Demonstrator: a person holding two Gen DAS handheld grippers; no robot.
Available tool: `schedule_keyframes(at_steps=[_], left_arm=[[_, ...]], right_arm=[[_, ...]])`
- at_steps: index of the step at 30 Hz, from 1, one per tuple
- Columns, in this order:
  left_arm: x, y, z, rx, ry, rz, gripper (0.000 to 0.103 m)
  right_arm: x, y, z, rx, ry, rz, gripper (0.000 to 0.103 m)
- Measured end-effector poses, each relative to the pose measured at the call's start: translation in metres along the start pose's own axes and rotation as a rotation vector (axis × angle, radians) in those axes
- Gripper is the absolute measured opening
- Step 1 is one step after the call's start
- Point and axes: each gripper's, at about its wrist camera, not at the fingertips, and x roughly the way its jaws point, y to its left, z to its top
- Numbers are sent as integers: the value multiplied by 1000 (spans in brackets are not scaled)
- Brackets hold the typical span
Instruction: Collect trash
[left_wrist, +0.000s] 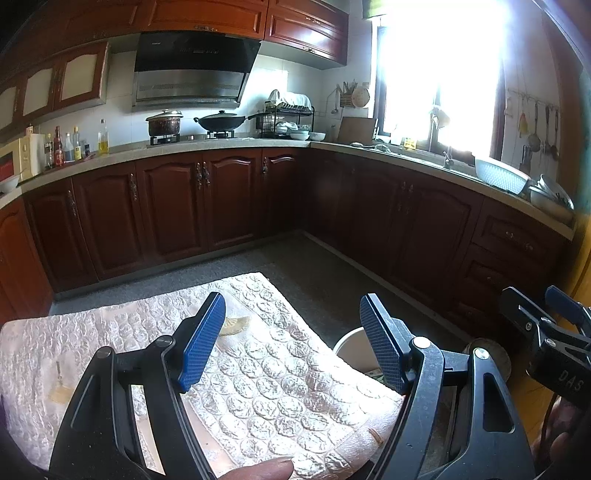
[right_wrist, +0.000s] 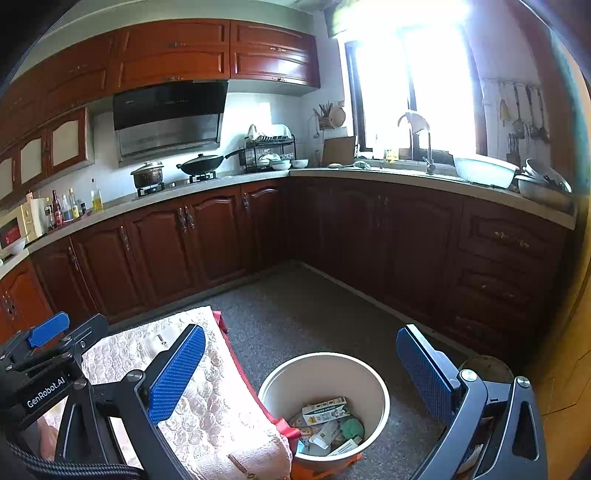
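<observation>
Showing boxes (right_wrist: 325, 410) inside white bin (right_wrist: 384, 398) only rightward, both grippers' (left_wrist: 291, 343) (right_wrist: 301, 373) fingers apart, empty.

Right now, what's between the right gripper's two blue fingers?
Nothing is held. In the right wrist view, the open right gripper frames the trash bin on the floor, already holding boxes and wrappers.

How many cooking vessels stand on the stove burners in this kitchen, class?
2. A lidded pot stands on the left burner, and a black lidded wok stands on the right burner, nearer the dish rack. None appears hidden behind them.
</observation>
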Motion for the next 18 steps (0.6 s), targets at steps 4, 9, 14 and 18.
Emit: schedule_keyframes(at_steps=[4,9,14,18], left_arm=[[-1,-1,1,2,-5,4,75],[-1,-1,1,1,-6,6,75],[-3,-2,3,4,-14,8,75],[-3,-3,4,6,-20,12,75]], right_arm=[[1,0,1,1,-1,3,103],[1,-1,1,0,-1,4,103],[2,1,4,-8,0,5,103],[2,2,4,-9,2,8,103]])
